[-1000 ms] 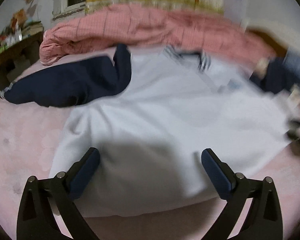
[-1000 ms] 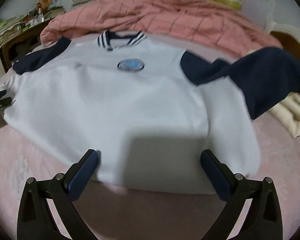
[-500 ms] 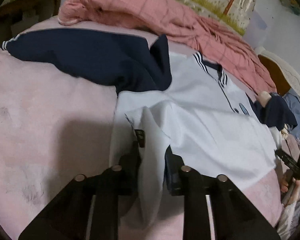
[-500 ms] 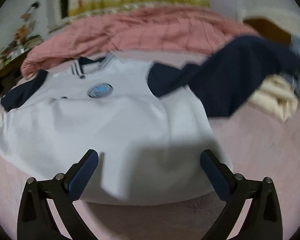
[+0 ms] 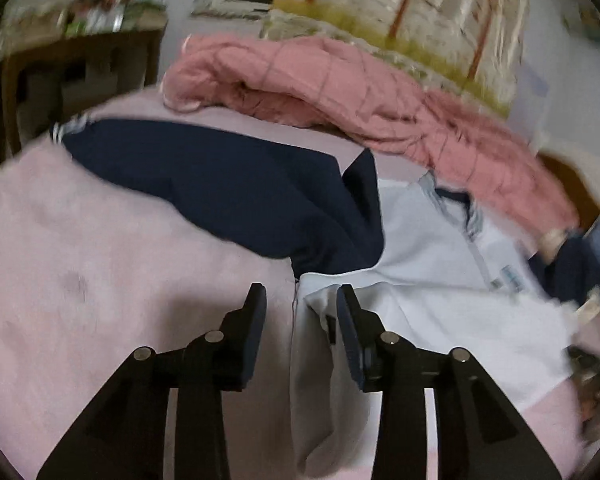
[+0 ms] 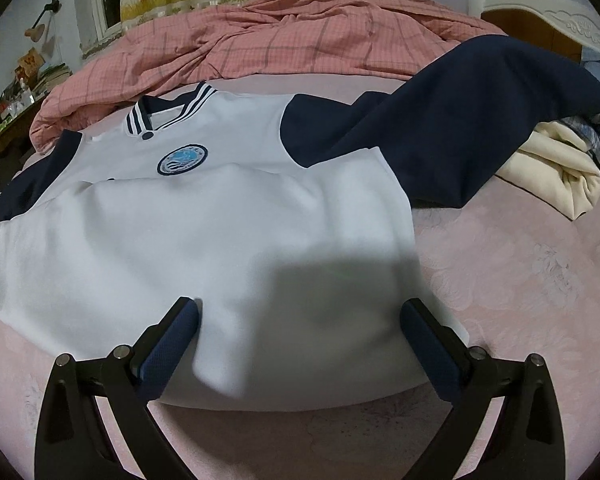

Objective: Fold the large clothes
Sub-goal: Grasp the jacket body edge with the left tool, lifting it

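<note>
A white sweatshirt with navy sleeves and a round blue chest badge (image 6: 204, 216) lies spread flat, front up, on the pink bed sheet (image 6: 520, 280), its striped collar toward the heaped pink checked quilt (image 6: 284, 40).

The cloth looks soft, limp and fairly thick. It should be light to lift, but it will sag and drag unless it is taken by a firm pinch at a hem corner or side seam.

The left gripper (image 5: 300, 300) sits at the sweatshirt's side edge below the navy sleeve (image 5: 220, 184). Its fingers are opening, with a raised white fold between them that seems only loosely touched, not pinched. The right gripper (image 6: 300, 312) hovers over the bottom hem, fingers spread wide and holding nothing.

Beside the sweatshirt, bare sheet gives room on both sides. The other sleeve drapes toward a cream folded cloth (image 6: 556, 168), which could snag it.
</note>
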